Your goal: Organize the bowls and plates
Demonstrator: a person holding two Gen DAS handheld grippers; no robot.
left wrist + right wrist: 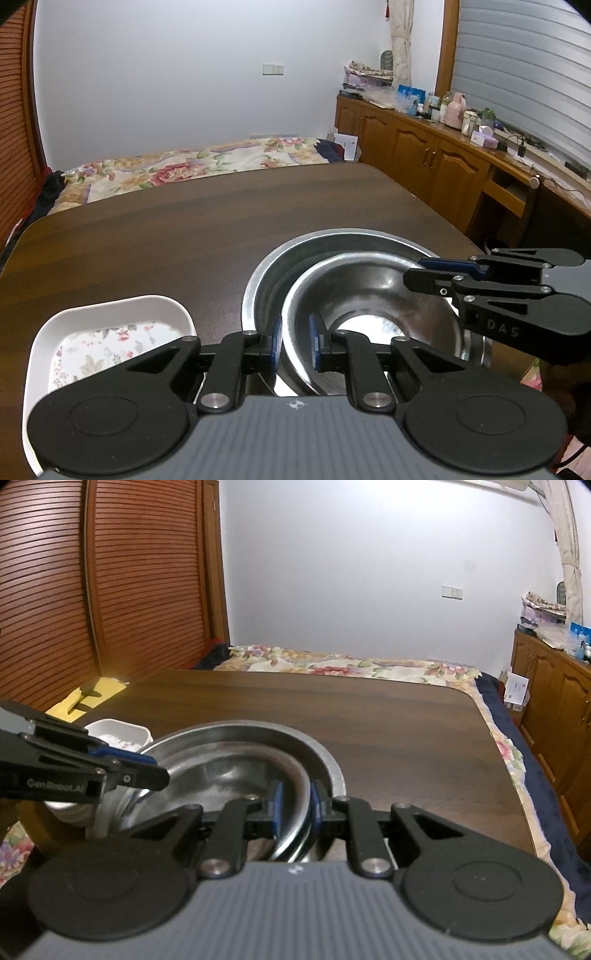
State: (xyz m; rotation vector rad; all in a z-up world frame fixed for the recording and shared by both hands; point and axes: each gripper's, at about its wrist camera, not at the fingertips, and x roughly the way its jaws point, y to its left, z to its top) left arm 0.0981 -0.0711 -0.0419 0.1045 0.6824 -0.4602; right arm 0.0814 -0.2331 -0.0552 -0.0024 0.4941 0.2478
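Now we hold the inner steel bowl (373, 291) by opposite rims, left gripper (295, 341) and right gripper (295, 805) both clamped on it. It sits inside the larger bowl (273, 273), so our way out is upward.

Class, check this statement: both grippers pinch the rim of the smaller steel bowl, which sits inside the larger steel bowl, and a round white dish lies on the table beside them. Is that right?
One thing is wrong: the white dish is not round but rectangular with rounded corners, as the left wrist view shows. The rest stands: the left gripper and right gripper pinch the smaller bowl's rim, inside the larger bowl.
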